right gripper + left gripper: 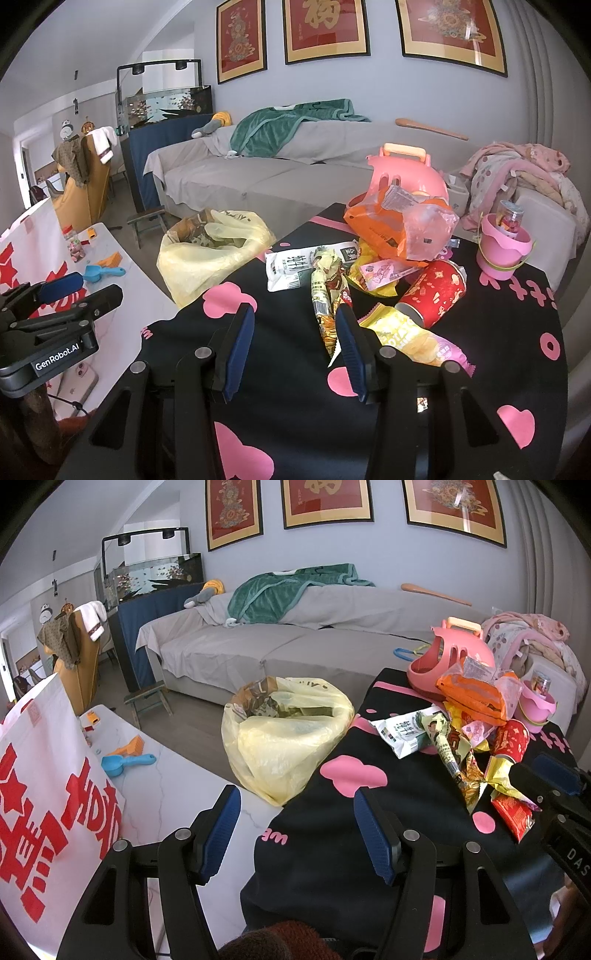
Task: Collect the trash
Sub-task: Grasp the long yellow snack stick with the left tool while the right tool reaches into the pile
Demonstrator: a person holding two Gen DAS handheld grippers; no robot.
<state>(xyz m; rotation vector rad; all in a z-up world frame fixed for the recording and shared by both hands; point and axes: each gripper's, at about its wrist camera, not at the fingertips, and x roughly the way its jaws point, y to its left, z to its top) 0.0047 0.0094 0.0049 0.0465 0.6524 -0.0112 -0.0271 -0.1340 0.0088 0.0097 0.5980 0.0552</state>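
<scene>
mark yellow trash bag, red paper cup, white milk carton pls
yellow trash bag (pixel 280 746), left wrist view, front wall of the bag
red paper cup (pixel 436 291), right wrist view, side of the toppled cup
white milk carton (pixel 291 267), right wrist view, printed face

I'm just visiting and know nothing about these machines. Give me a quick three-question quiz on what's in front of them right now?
1. True or false: the right gripper is shut on a wrapper.
2. Which colour is the open trash bag? A) yellow B) blue C) black
3. Fill in: the red can lies on its ____ on the black cloth.

Key: 1 false, it is open and holds nothing; 2 A; 3 side.
</scene>
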